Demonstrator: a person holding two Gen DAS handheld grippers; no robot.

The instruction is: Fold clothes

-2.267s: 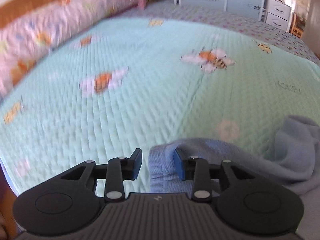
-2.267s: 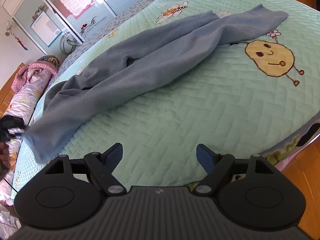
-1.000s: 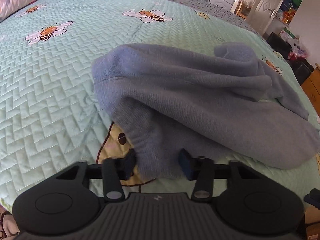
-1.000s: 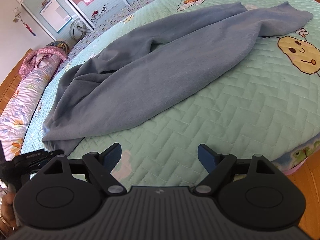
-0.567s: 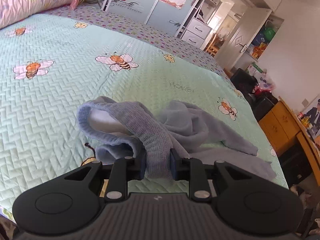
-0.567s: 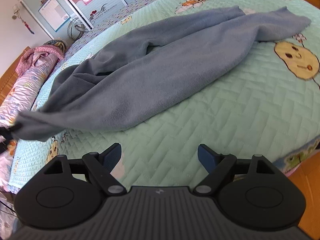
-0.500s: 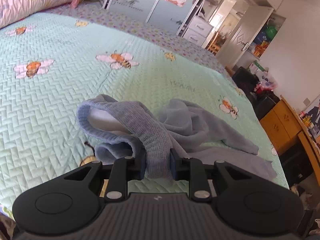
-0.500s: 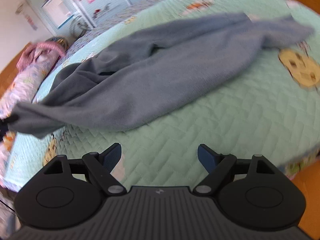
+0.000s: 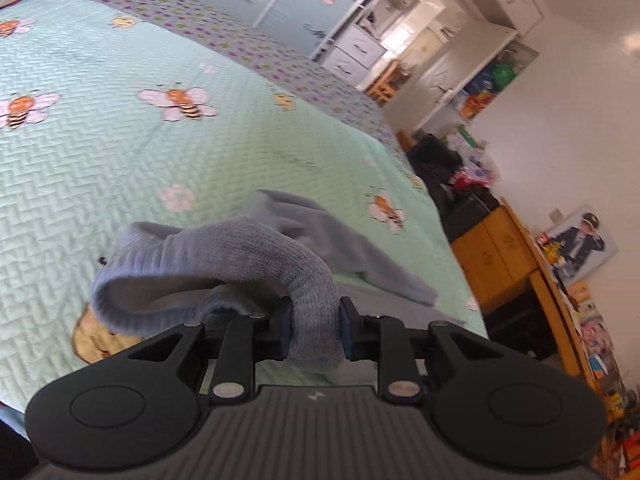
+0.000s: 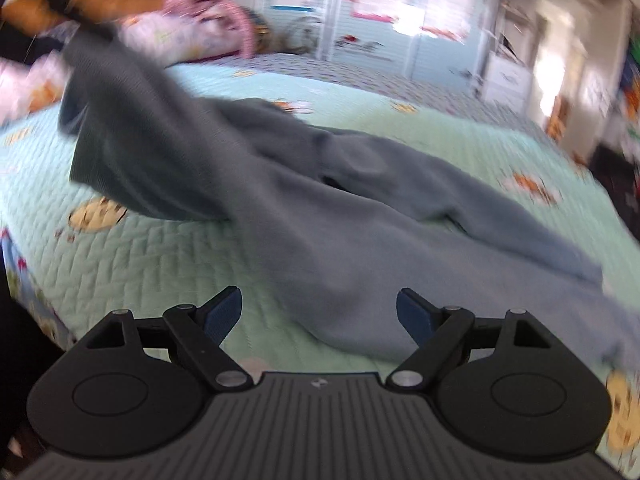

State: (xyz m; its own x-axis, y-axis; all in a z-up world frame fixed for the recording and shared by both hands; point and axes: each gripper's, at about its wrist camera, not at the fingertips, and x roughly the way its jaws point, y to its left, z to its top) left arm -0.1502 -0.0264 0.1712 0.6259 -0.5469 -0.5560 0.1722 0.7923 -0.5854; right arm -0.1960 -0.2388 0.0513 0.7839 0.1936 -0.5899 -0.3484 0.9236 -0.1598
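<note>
Blue-grey trousers (image 10: pixel 320 216) lie stretched across the mint quilted bedspread (image 10: pixel 140 256). My left gripper (image 9: pixel 314 324) is shut on their ribbed waistband (image 9: pixel 316 312), which loops up off the bed in the left wrist view. In the right wrist view that end of the trousers hangs lifted at the upper left, with the legs trailing toward the lower right. My right gripper (image 10: pixel 318 312) stands open just above the near trouser leg, nothing between its blue pads (image 10: pixel 224 310). This view is blurred.
The bedspread (image 9: pixel 120 152) carries bee and cartoon prints. Pillows and a pink bundle (image 10: pixel 208 20) lie at the headboard. Beyond the bed's far side stand a white drawer unit (image 9: pixel 352 52), a yellow cabinet (image 9: pixel 496 256) and floor clutter (image 9: pixel 452 172).
My left gripper closed on the waistband and lifted it off the bed. My right gripper rolled and swung sideways, so the trousers now lie straight ahead of it.
</note>
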